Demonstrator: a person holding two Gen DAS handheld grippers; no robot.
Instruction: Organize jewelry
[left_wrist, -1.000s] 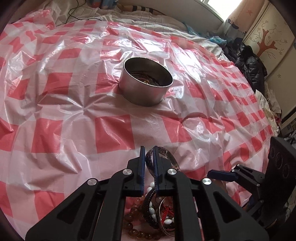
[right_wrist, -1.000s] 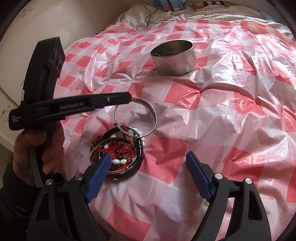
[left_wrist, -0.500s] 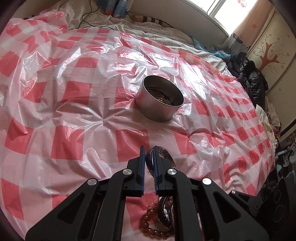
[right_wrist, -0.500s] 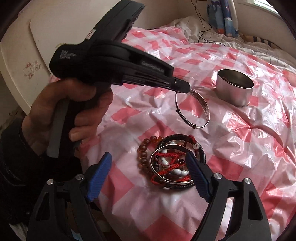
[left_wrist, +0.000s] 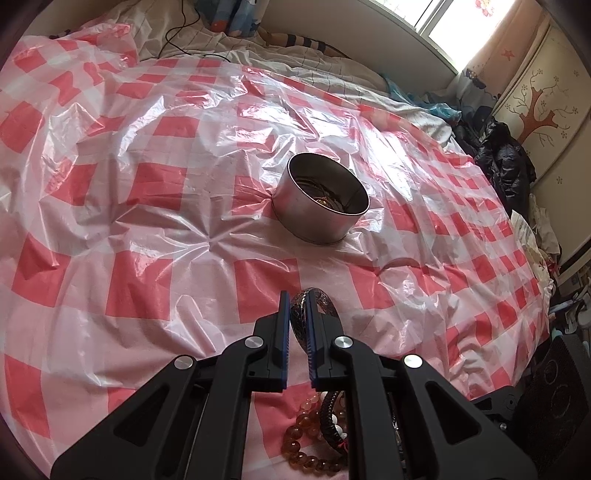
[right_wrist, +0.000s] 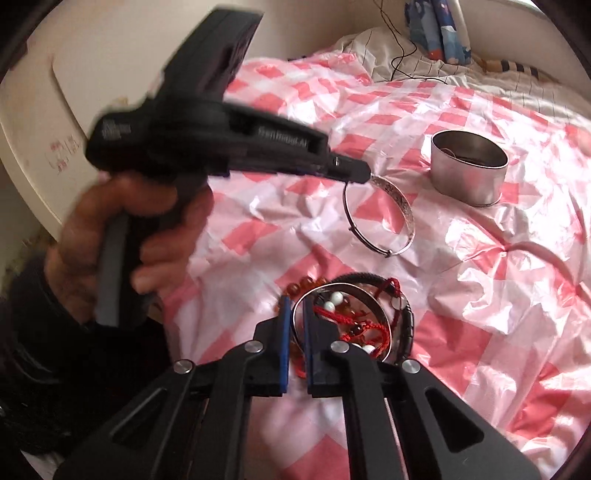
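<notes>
A silver bangle (right_wrist: 380, 218) is held clamped in the left hand-held gripper (left_wrist: 298, 314), above the bed. The right hand-held gripper (right_wrist: 295, 314) is closed on a plain bangle (right_wrist: 340, 321) in the bracelet pile (left_wrist: 317, 435), partly hidden. The tin (left_wrist: 320, 199) contents are unclear.

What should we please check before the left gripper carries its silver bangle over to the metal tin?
1. Left gripper grip: ok, fingers shut on the engraved silver bangle, which hangs clear of the sheet.
2. Metal tin upright and open: ok; some jewelry already lies inside.
3. Path to the tin: ok, only wrinkled checkered plastic sheet lies between.
4. Right gripper clear of the left: ok, it is low at the jewelry pile, fingers closed on a plain silver bangle.
5. Plain bangle free of the red cord: cannot tell.
</notes>
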